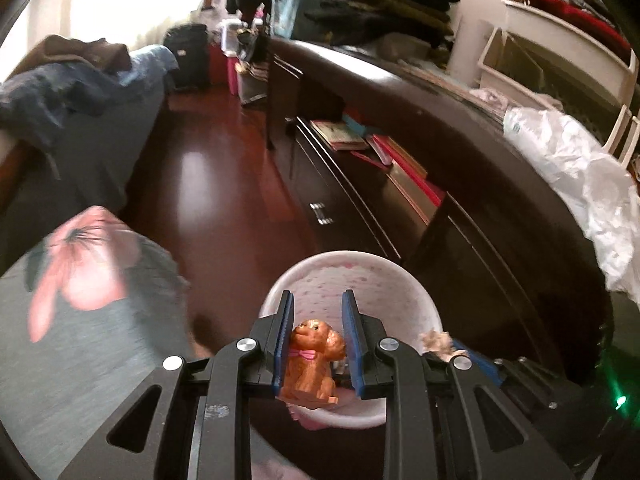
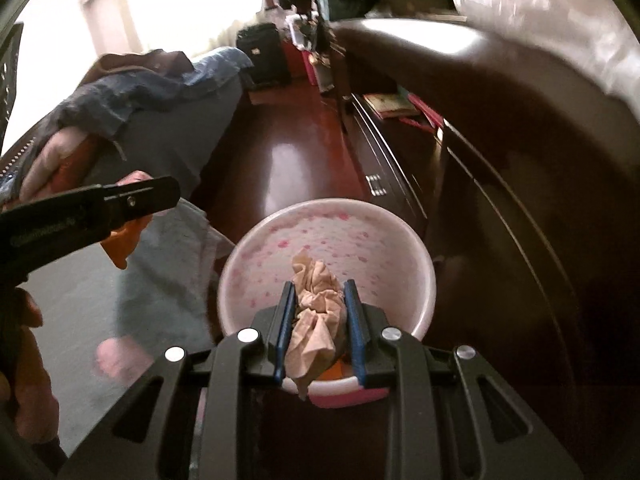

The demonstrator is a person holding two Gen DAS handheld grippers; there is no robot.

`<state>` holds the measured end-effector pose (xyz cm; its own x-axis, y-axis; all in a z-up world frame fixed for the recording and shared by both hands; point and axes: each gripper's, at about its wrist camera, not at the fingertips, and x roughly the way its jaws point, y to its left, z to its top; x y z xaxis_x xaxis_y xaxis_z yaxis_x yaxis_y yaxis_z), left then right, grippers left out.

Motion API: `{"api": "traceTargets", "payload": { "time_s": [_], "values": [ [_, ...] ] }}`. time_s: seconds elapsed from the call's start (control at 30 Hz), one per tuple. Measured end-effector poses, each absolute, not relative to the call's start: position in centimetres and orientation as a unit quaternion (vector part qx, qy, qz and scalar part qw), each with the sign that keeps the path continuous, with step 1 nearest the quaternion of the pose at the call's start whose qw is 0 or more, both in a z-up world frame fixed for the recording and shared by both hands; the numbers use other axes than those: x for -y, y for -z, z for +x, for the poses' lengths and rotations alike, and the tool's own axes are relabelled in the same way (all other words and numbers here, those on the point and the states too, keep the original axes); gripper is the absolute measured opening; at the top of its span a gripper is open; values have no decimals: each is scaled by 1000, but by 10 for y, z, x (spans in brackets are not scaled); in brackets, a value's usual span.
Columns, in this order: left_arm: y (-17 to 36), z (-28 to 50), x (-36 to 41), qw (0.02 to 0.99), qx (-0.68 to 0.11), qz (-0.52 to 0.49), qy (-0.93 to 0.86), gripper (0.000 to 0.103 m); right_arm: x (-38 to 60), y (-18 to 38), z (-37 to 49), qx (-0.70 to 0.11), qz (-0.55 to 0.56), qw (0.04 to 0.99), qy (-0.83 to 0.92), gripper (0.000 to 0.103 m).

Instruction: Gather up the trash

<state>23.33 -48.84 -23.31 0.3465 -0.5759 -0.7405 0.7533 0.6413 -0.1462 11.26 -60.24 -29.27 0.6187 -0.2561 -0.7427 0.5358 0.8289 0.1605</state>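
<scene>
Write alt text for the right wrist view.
The right gripper is shut on a crumpled beige tissue, held over a white bin with pink specks on a dark wood floor. The left gripper shows at the left edge.

Both wrist views angled down, close above shared pink-speckled bin [image 1: 394,276] [image 2: 430,276] — floor, dresser beyond

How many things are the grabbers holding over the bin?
2. The left gripper holds a little toy dog; the right gripper holds a crumpled tissue. Both are above the white bin.
</scene>
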Motion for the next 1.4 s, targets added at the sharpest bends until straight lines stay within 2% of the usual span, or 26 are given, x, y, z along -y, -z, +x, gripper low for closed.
{"api": "traceTargets", "payload": {
  "time_s": [0.23, 0.3, 0.37, 0.4, 0.43, 0.47, 0.6, 0.67, 0.9, 1.0, 1.23, 1.3, 1.4],
  "values": [
    [264, 251, 521, 795, -429, 109, 415, 25, 630, 326, 135, -386, 197, 870, 234, 29],
    [270, 256, 526, 790, -437, 104, 418, 33, 635, 332, 138, -385, 197, 871, 234, 32],
    [273, 259, 525, 791, -438, 102, 415, 50, 639, 336, 140, -382, 194, 872, 238, 36],
    [273, 260, 525, 793, -436, 100, 413, 55, 640, 338, 141, -381, 191, 872, 240, 41],
    [273, 260, 524, 795, -434, 97, 413, 67, 640, 338, 141, -379, 190, 873, 241, 46],
    [271, 261, 523, 797, -431, 91, 413, 75, 641, 339, 141, -376, 189, 874, 243, 49],
    [264, 261, 521, 804, -421, 83, 413, 83, 640, 338, 140, -369, 182, 877, 249, 63],
    [261, 261, 521, 808, -417, 83, 409, 87, 641, 338, 141, -370, 178, 876, 254, 64],
    [252, 256, 514, 822, -402, 98, 390, 90, 634, 334, 137, -380, 174, 870, 260, 66],
    [243, 251, 502, 830, -396, 101, 380, 91, 627, 324, 128, -379, 172, 868, 270, 75],
    [208, 230, 444, 864, -362, 79, 340, 99, 582, 279, 100, -348, 155, 883, 275, 95],
    [196, 223, 423, 875, -355, 80, 319, 99, 563, 266, 93, -339, 146, 890, 269, 99],
    [181, 212, 385, 892, -343, 69, 288, 99, 529, 247, 84, -325, 132, 902, 251, 99]
  ]
}}
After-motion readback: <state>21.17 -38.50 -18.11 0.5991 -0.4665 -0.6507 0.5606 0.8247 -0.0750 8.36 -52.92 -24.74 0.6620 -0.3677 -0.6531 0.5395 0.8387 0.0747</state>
